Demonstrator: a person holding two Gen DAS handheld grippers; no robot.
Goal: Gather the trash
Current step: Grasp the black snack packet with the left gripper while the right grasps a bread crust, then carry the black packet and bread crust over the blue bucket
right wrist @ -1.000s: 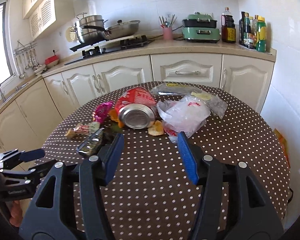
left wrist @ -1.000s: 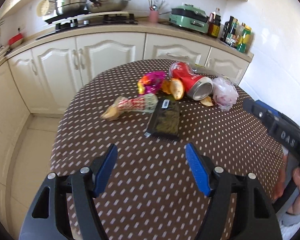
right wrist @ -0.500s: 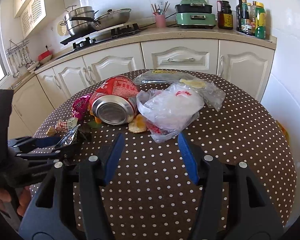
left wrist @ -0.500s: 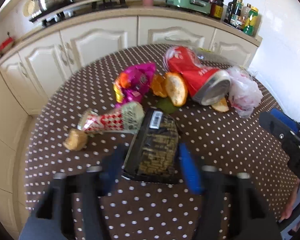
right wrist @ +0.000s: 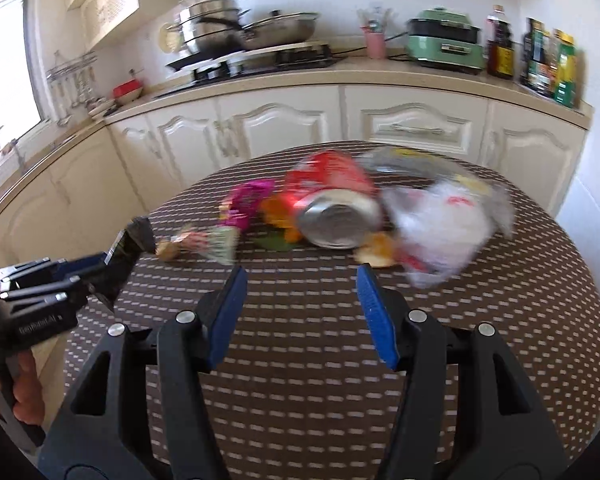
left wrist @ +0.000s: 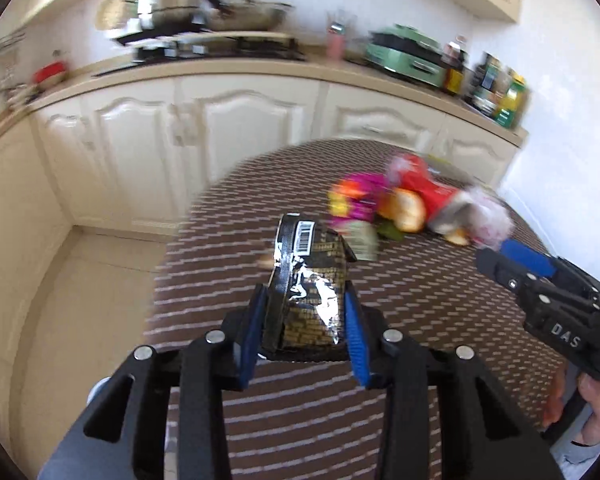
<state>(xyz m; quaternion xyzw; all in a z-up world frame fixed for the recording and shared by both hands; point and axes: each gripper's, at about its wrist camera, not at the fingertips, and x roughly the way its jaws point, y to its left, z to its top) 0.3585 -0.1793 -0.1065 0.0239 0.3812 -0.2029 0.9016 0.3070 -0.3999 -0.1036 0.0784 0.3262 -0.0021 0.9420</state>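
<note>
The surface is showing brown with white dots; a black-and-gold wrapper is glinting silver; the can is showing red.

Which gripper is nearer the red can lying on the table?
Right. The right gripper is open, just short of the red can. The left gripper, farther to the side, has been closing on the black snack packet.
</note>
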